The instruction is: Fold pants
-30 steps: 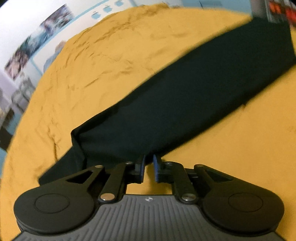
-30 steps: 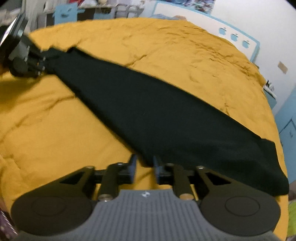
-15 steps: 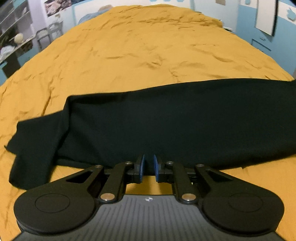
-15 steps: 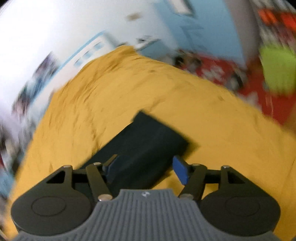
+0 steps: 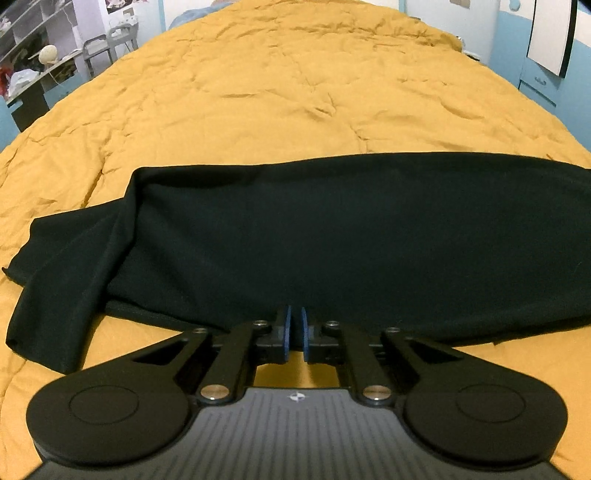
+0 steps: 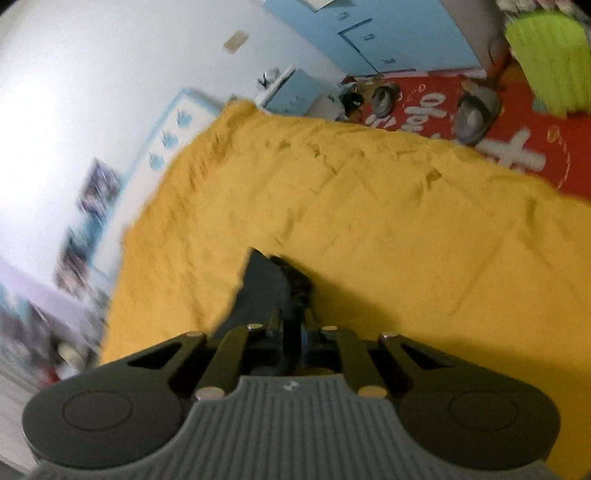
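Note:
Black pants (image 5: 332, 243) lie across the yellow bedspread (image 5: 295, 92), folded lengthwise, with one end bunched and trailing at the left. My left gripper (image 5: 294, 328) is shut, its blue pads nearly together at the near edge of the pants; I cannot tell whether cloth is between them. In the right wrist view, my right gripper (image 6: 293, 325) is shut on an end of the pants (image 6: 262, 291), which stands up from between the fingers above the bedspread (image 6: 369, 221).
The bed fills most of both views. Shelves and a chair (image 5: 107, 44) stand beyond its far left. A red floor mat (image 6: 498, 122), blue cabinets (image 6: 388, 33) and a green object (image 6: 550, 55) lie past the bed's edge in the right wrist view.
My right gripper has closed on the end of the pants; half a second ago it was open around it. The left view has steadied over the pants, gripper still shut.

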A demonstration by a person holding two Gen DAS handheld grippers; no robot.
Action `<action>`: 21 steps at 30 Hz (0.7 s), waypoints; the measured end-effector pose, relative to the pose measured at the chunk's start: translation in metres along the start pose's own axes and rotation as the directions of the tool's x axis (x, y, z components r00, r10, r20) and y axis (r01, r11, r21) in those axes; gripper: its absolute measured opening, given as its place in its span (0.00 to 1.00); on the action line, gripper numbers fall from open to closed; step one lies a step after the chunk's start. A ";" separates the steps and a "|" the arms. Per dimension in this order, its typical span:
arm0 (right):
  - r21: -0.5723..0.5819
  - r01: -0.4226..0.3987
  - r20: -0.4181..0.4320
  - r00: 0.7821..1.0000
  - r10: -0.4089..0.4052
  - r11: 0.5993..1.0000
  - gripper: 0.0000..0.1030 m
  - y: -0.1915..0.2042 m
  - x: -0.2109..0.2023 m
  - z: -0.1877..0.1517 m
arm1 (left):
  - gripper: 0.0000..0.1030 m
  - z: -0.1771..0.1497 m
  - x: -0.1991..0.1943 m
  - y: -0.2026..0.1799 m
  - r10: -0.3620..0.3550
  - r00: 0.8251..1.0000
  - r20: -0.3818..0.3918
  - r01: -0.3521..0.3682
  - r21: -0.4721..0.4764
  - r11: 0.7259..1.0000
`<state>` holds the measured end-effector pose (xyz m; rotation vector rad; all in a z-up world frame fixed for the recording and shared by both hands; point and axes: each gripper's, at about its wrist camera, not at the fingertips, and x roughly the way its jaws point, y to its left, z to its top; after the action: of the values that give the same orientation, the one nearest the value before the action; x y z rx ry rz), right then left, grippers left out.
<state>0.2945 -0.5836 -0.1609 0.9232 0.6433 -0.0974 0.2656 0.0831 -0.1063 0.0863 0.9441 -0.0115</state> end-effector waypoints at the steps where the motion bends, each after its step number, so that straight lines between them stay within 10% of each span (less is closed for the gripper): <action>1: 0.003 0.027 -0.019 0.999 -0.026 1.000 0.02 -0.005 0.007 -0.001 | 0.08 0.000 0.001 0.000 0.002 1.000 0.000 -0.002 -0.001 1.000; 9: -0.083 0.088 0.001 0.996 -0.088 0.993 0.20 -0.006 0.002 0.001 | 0.09 0.009 -0.009 0.004 -0.015 0.999 0.035 0.016 -0.024 1.000; 13: -0.350 0.156 0.079 0.987 -0.137 0.924 0.20 0.045 -0.013 0.007 | 0.09 0.021 -0.015 0.012 -0.013 0.996 0.084 0.019 -0.076 0.997; 21: -0.607 0.003 -0.053 0.998 -0.044 0.795 0.18 0.108 0.073 -0.006 | 0.09 0.031 -0.007 0.014 0.032 0.995 0.090 -0.023 -0.107 0.994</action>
<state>0.3880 -0.4996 -0.1273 0.2897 0.6878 0.1176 0.2872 0.0940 -0.0816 0.0002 0.8499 0.0598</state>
